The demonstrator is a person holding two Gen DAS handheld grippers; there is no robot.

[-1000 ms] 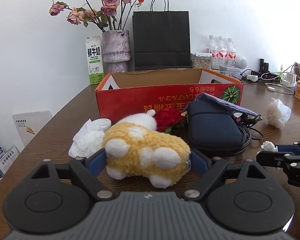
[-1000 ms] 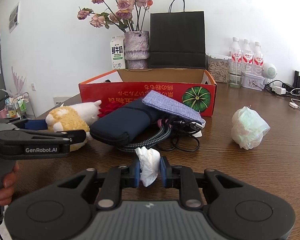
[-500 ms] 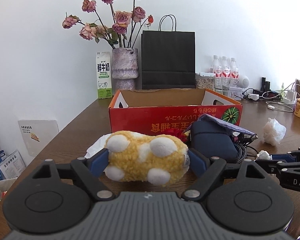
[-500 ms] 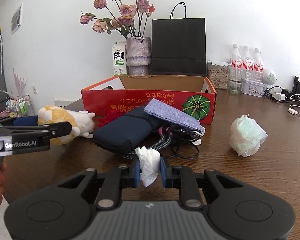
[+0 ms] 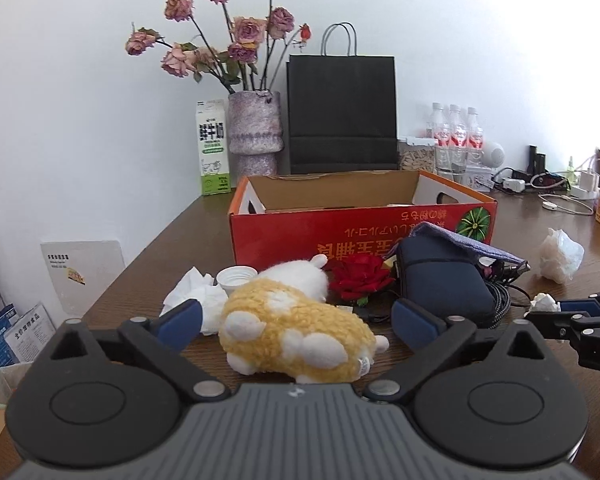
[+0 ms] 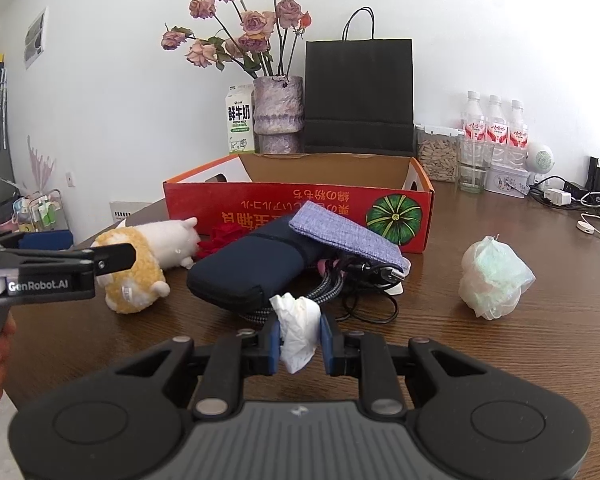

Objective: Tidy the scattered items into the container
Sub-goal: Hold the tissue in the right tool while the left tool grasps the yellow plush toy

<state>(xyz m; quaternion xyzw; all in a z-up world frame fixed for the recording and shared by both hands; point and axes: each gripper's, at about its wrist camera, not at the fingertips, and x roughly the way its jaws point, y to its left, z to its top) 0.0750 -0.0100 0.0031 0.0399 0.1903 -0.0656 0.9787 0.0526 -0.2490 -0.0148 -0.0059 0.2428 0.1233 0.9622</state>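
A yellow and white plush toy [image 5: 296, 336] lies on the brown table between the blue pads of my left gripper [image 5: 296, 320]. Its jaws are opening wide and neither pad touches the toy. The red cardboard box [image 5: 360, 228] stands open-topped just behind. My right gripper [image 6: 300, 336] is shut on a crumpled white tissue [image 6: 298, 332], held just above the table in front of a navy pouch [image 6: 248, 268]. In the right wrist view the plush toy [image 6: 140, 264] lies at the left, partly behind a left finger [image 6: 112, 258].
A red fabric rose [image 5: 360, 280], a grey-purple pouch [image 6: 344, 236] and black cables [image 6: 360, 288] lie before the box. A white tissue [image 5: 196, 296] and a cap [image 5: 236, 278] lie left of the toy. A bagged wad [image 6: 494, 276] sits right. Vase, milk carton, black bag and bottles line the wall.
The left gripper had the plush toy pinched and raised half a second ago. Now the toy lies on the table and the pads have spread away from it. The right gripper stayed put.
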